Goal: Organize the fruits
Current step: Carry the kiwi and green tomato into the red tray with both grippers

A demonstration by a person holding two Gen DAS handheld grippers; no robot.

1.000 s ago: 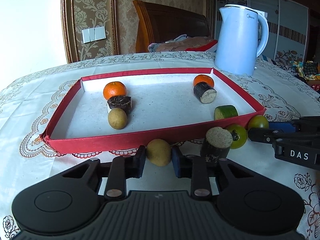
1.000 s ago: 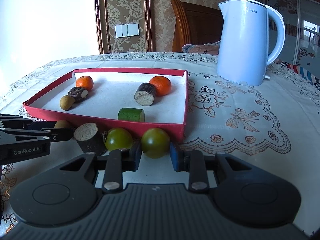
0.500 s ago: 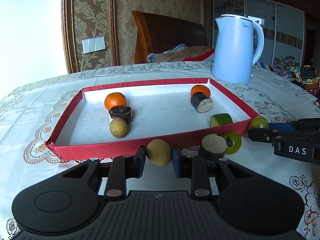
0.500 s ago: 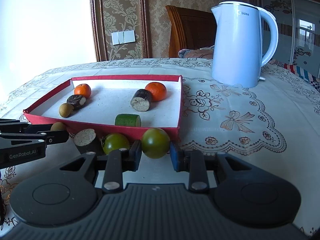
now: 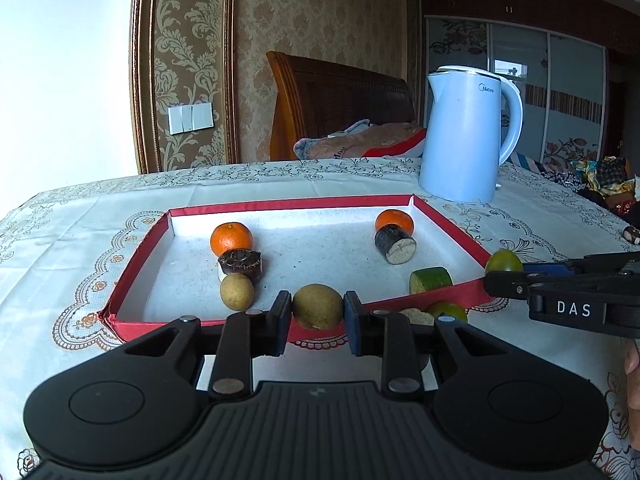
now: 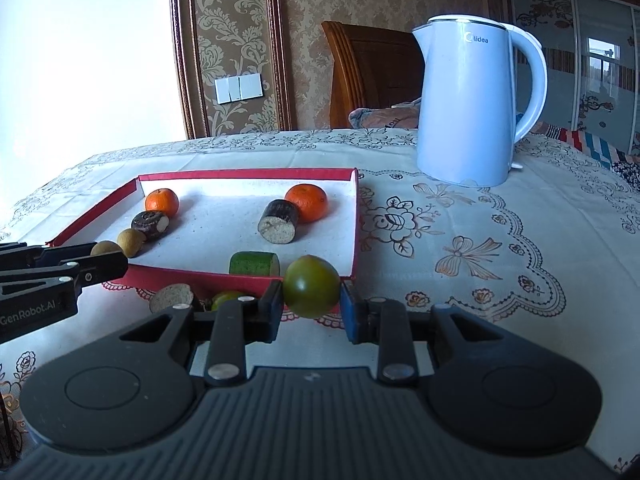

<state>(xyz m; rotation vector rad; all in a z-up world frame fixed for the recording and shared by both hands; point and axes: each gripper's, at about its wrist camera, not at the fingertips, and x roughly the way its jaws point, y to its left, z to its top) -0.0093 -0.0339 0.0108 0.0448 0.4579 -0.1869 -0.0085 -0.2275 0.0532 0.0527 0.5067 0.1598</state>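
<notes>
Fruits: your left gripper (image 5: 317, 307) pinches a tan fruit (image 5: 317, 306), right gripper (image 6: 312, 287) pinches a green fruit (image 6: 311, 286), both at the red tray (image 5: 136, 256) near rim. Clear the rim, then set each beside its matching kind.

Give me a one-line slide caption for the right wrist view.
Right gripper jaws clamp a green tomato before the red tray of sorted fruit.
</notes>
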